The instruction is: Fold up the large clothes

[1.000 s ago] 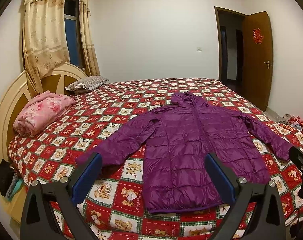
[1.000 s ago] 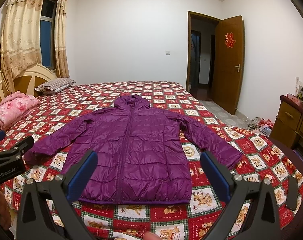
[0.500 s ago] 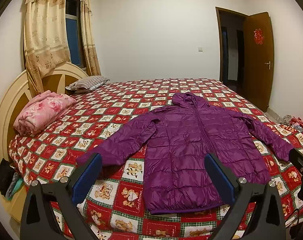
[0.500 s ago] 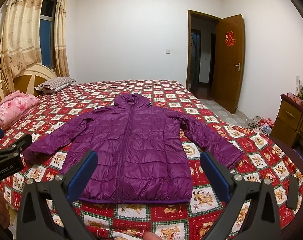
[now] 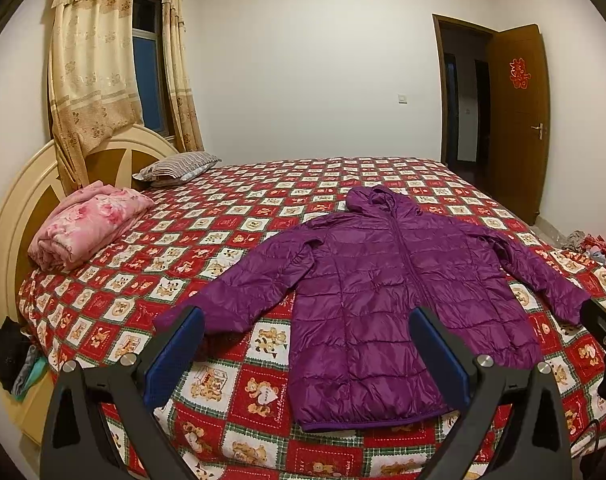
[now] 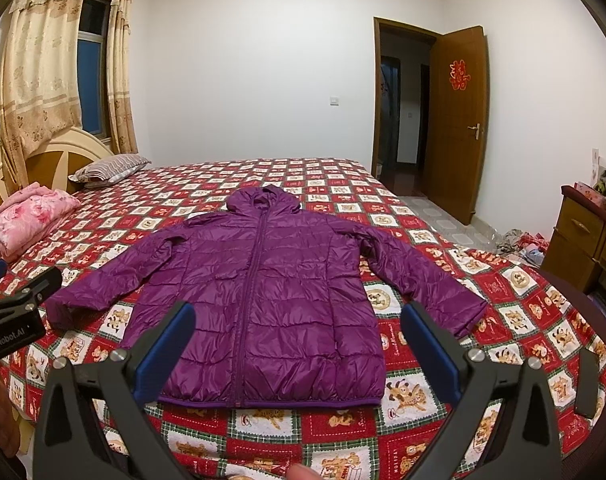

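Pink blanket (image 5: 87,227) folded at bed's (image 5: 207,240) left end, striped pillow (image 5: 177,163) beyond it. My left claw (image 5: 307,354) wide, holding nothing, above bed's near edge by left sleeve cuff. Purple jacket (image 6: 259,288) flat on bed, zipped, hood away from me, sleeves spread. My right claw (image 6: 299,354) wide, holding nothing, over jacket hem. Open door (image 6: 457,120) right, dresser (image 6: 583,244) far right.

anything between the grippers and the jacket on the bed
Nothing visible. The jacket lies spread flat on the bed, with both the left gripper and right gripper open above its near edge, holding nothing.
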A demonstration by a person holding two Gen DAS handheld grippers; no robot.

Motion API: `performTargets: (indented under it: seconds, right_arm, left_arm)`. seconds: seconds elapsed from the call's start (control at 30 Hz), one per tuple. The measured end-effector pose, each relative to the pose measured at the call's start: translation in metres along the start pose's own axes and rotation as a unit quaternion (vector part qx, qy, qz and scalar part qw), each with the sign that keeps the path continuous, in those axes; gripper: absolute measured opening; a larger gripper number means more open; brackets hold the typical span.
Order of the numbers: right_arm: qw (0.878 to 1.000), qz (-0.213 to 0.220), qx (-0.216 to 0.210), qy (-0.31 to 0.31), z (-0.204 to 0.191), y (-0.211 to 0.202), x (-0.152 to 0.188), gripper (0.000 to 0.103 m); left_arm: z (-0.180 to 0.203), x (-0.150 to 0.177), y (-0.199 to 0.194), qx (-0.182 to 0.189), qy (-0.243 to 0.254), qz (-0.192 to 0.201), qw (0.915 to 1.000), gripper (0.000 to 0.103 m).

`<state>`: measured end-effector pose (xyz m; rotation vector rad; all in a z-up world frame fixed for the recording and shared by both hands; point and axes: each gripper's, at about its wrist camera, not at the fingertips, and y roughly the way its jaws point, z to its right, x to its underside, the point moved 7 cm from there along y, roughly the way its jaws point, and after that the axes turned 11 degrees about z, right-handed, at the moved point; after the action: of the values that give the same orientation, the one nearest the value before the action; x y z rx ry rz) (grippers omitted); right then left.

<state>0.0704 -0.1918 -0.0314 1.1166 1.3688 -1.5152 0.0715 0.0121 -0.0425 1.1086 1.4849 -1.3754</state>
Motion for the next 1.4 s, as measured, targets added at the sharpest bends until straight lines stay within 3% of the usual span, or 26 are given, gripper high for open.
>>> performTargets:
  seconds: [0.73,1.0,1.1,1.27,1.4]
  right_arm:
    - [1.0,-0.005,0.0,0.002,-0.003,0.002,0.007,0.103]
    - [1.0,-0.016,-0.003,0.009,0.006,0.013,0.011,0.103]
    - [0.999,-0.037,0.005,0.03,0.029,0.03,0.018,0.103]
    - [0.991,-0.06,0.089,0.082,0.107,0.067,0.038,0.103]
    - [0.974,-0.099,0.148,0.137,0.175,0.107,0.064,0.099]
  left_arm:
    - [-0.001,0.006,0.006,0.0,-0.001,-0.006,1.0,0.102]
    - [0.002,0.016,0.027,0.002,0.009,-0.017,0.9998,0.102]
    - [0.003,0.022,0.051,-0.007,0.023,-0.023,0.9995,0.102]
    - [0.006,0.031,0.102,-0.017,0.043,-0.035,0.9983,0.102]
    - [0.006,0.041,0.148,-0.025,0.055,-0.053,0.9967,0.102]
